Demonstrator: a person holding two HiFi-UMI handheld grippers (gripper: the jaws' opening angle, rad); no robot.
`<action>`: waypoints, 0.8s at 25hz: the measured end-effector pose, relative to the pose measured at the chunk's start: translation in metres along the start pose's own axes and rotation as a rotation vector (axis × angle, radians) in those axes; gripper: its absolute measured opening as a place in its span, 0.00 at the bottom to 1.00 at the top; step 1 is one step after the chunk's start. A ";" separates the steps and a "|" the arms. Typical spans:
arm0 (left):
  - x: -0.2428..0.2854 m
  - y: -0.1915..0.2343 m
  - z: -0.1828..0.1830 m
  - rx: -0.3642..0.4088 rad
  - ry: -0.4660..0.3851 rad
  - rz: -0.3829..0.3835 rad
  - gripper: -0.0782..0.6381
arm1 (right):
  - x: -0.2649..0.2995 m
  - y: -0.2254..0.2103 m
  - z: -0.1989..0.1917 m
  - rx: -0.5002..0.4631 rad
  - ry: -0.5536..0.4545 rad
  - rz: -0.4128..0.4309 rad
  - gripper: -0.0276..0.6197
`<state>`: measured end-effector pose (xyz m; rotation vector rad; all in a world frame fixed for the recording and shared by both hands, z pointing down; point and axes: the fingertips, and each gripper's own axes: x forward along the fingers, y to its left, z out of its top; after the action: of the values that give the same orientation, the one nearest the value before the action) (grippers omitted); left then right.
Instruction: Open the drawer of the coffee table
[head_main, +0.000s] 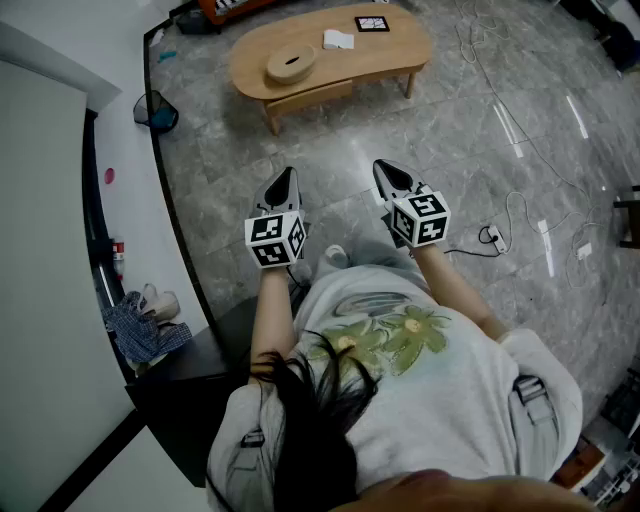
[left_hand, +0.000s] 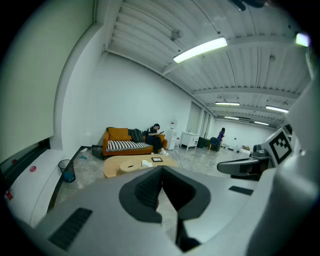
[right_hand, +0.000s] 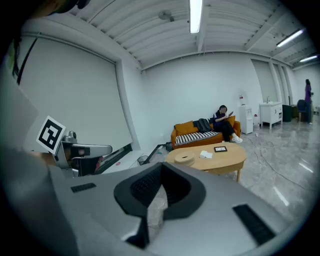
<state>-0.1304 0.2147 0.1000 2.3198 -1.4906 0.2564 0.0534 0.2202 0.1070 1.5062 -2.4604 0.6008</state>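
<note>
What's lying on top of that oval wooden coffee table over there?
On the coffee table: a round wooden dish, a white folded item and a small black-framed square. The closed drawer beneath the top hides whatever is inside it.

The head view looked steeply down; both gripper views faced forward, low; all shared the far oval wooden coffee table (head_main: 395, 50).

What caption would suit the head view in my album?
Seen from above, a person points the shut left gripper and right gripper toward a wooden coffee table across the grey floor.
</note>
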 end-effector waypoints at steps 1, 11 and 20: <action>0.001 0.000 -0.001 0.000 0.001 0.001 0.13 | 0.000 -0.001 -0.003 -0.003 0.001 0.005 0.05; 0.024 0.005 -0.005 0.001 0.027 0.008 0.13 | 0.016 -0.025 -0.001 -0.035 -0.019 0.000 0.05; 0.097 0.026 0.008 -0.022 0.063 0.036 0.13 | 0.076 -0.073 0.026 -0.045 0.009 0.057 0.05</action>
<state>-0.1129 0.1210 0.1317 2.2486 -1.4985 0.3182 0.0835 0.1185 0.1290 1.4187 -2.5001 0.5569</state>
